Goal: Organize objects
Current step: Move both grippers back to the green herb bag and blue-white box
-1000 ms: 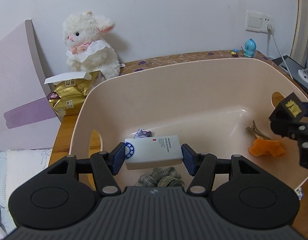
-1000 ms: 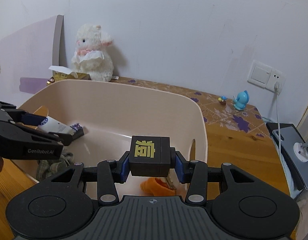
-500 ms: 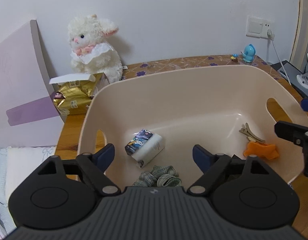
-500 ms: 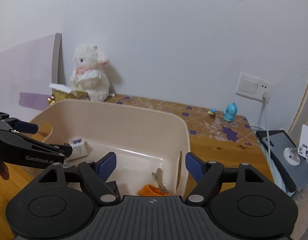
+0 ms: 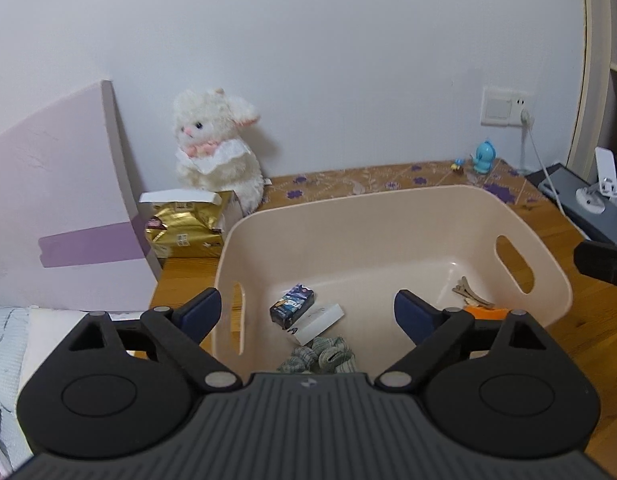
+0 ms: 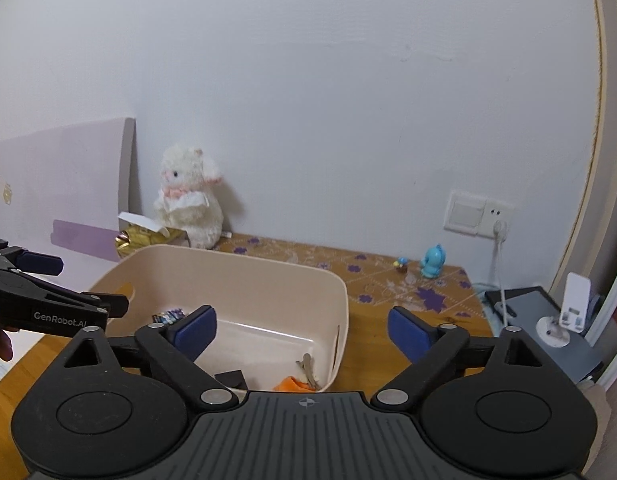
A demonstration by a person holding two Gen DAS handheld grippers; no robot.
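Beige plastic bin [image 5: 520, 220] holds a light, rigid white box [image 5: 318, 322] beside a soft sock bundle [image 5: 320, 358] — best pinched across its short sides — while left gripper [image 5: 307, 313] and right gripper [image 6: 302, 330] hang spread and empty.

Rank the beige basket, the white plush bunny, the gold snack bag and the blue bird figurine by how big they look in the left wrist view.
1. beige basket
2. white plush bunny
3. gold snack bag, slightly smaller but nearer the camera, so unsure
4. blue bird figurine
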